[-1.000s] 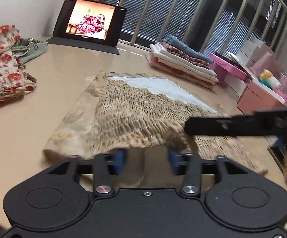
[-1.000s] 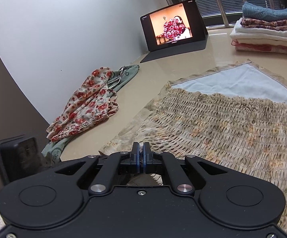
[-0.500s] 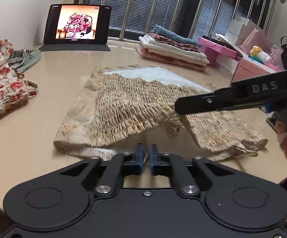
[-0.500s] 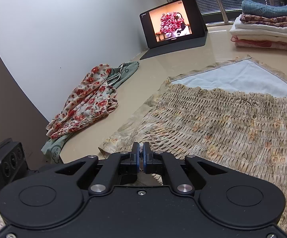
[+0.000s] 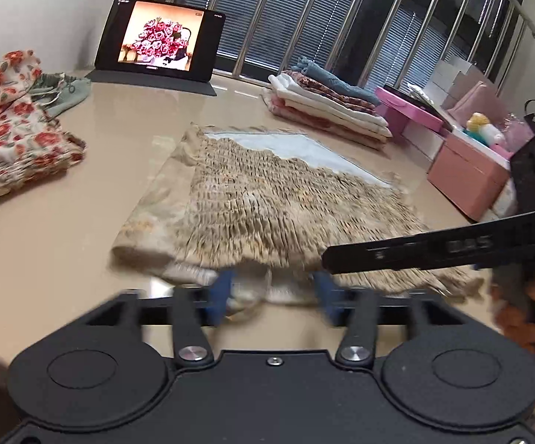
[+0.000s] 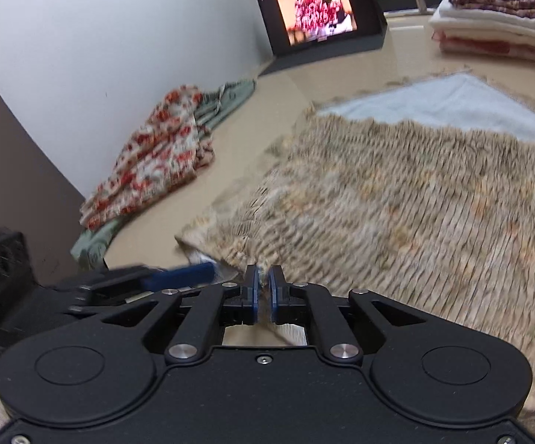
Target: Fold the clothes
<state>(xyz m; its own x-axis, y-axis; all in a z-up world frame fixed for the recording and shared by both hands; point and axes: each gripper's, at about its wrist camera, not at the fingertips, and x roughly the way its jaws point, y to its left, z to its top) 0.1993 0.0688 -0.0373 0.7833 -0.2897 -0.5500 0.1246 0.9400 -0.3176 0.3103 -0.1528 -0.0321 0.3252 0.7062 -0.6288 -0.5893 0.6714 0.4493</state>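
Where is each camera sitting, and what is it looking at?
Left wrist: sits behind the left gripper, whose jaws are opening, facing the beige garment; the right gripper and a hand show.
Right wrist: sits behind the right gripper, jaws opening on the garment's edge; the left gripper shows.
Both see the tablet and folded stack.

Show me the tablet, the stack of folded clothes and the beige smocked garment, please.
tablet (image 5: 158,39), left wrist view, middle of its screen.
stack of folded clothes (image 5: 328,101), left wrist view, middle layers.
beige smocked garment (image 6: 415,199), right wrist view, smocked middle.
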